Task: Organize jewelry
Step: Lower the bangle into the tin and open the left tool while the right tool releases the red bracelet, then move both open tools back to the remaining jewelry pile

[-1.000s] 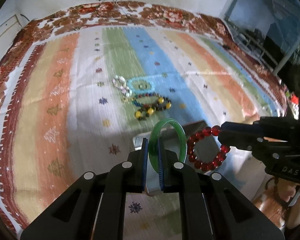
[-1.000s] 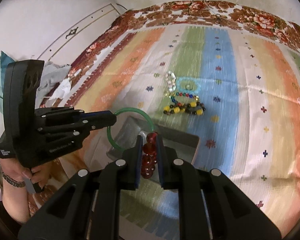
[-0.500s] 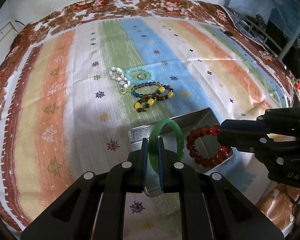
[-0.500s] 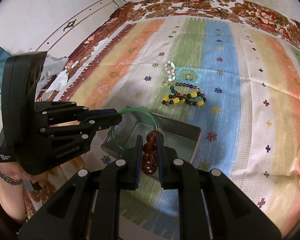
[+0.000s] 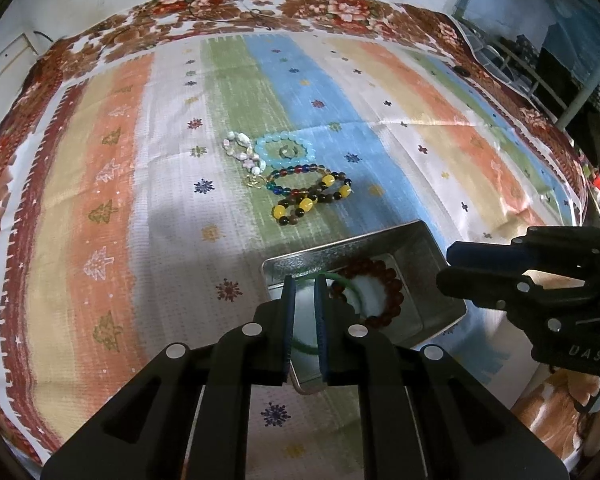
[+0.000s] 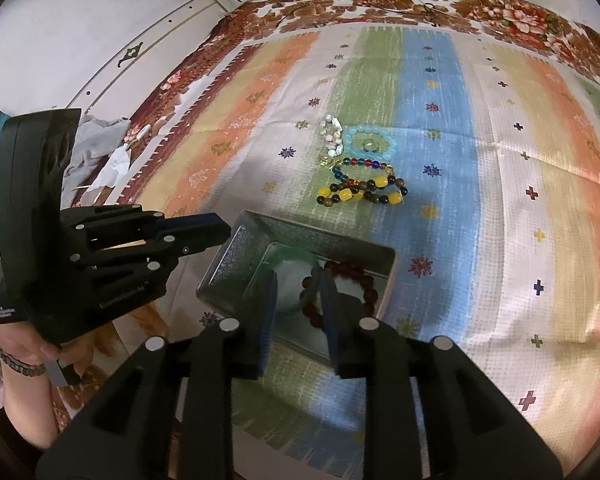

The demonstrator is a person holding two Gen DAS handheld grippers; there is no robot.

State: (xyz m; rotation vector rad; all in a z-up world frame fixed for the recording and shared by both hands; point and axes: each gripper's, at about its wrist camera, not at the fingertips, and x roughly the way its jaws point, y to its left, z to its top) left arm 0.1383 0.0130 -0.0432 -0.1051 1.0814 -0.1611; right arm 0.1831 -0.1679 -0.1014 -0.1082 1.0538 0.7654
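Hovering over a metal tin point(image 5: 428, 248) holding a green bangle point(image 5: 350, 286) and red bead bracelet point(image 5: 384, 294), left gripper point(image 5: 304, 320) and right gripper point(image 6: 298, 308) both have fingers spread, gripping nothing.

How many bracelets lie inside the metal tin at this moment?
2. A dark red bead bracelet lies in the right part of the metal tin, and a green bangle lies left of it, partly hidden behind the left gripper.

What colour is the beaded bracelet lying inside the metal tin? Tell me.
Dark red-brown; the bracelet in the tin shows best in the left wrist view.
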